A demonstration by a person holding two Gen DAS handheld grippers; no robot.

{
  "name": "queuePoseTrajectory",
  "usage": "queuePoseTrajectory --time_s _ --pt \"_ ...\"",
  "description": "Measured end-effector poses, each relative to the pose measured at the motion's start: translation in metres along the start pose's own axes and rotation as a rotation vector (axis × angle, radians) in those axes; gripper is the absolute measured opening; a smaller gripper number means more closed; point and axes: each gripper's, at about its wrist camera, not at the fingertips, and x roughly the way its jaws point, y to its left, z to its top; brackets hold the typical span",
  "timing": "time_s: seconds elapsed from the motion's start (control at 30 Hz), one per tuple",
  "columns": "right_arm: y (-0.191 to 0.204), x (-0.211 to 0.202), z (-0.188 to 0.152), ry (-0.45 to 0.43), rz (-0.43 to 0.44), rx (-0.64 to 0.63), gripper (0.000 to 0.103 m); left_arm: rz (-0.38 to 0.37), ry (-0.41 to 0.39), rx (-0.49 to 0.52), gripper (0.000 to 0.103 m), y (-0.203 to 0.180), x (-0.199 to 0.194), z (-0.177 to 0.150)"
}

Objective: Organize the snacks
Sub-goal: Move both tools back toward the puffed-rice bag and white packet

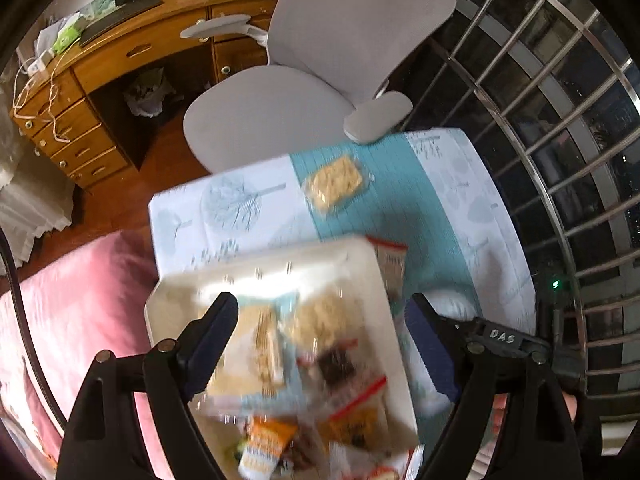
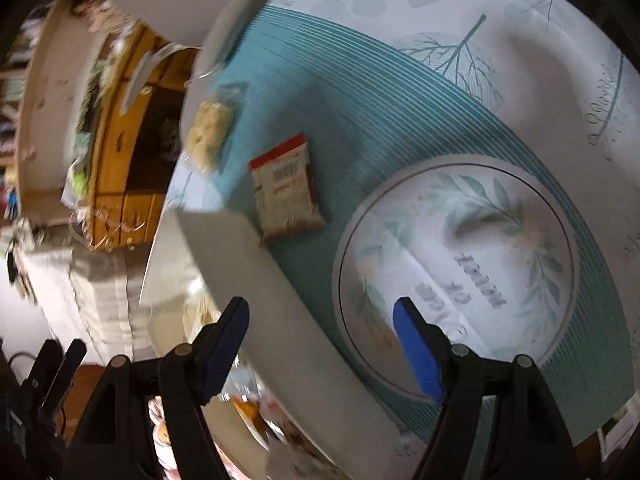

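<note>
In the left wrist view my left gripper [image 1: 324, 312] is open and empty above a white tray [image 1: 360, 256] that holds several snack packets, all blurred. A clear packet of yellow crackers [image 1: 335, 185] lies farther off on the teal stripe of the tablecloth. A red-and-white packet [image 1: 390, 258] pokes out past the tray's right edge. In the right wrist view my right gripper [image 2: 320, 320] is open and empty over the tray's rim [image 2: 256, 264]. The red-and-white packet [image 2: 286, 190] and the cracker packet [image 2: 210, 132] lie beyond it on the cloth.
A round lidded tin with a leaf pattern [image 2: 460, 264] stands on the table at right. A grey office chair [image 1: 320, 80] and a wooden desk [image 1: 120, 60] stand beyond the table. A metal window grille [image 1: 560, 120] runs along the right. Pink bedding [image 1: 72, 300] lies at left.
</note>
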Motion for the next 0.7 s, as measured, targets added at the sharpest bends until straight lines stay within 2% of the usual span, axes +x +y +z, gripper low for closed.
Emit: queuePoseTrajectory --time_s 0.13,0.33,0.53,0.7 --pt "0.005 0.019 0.023 0.039 0.019 0.083 0.075 0.000 0.000 0.022 0.086 -0.004 0.023 0.031" --pt "0.018 0.044 0.044 0.060 -0.037 0.141 0.075 0.012 0.021 0.091 0.086 -0.015 0.068 0.071" --pt "0.032 0.061 0.056 0.067 -0.072 0.140 0.075 0.045 0.050 0.180 0.086 -0.026 0.115 0.089" --pt "0.039 0.070 0.063 0.073 -0.138 0.124 0.075 0.035 0.090 0.181 0.086 -0.025 0.155 0.094"
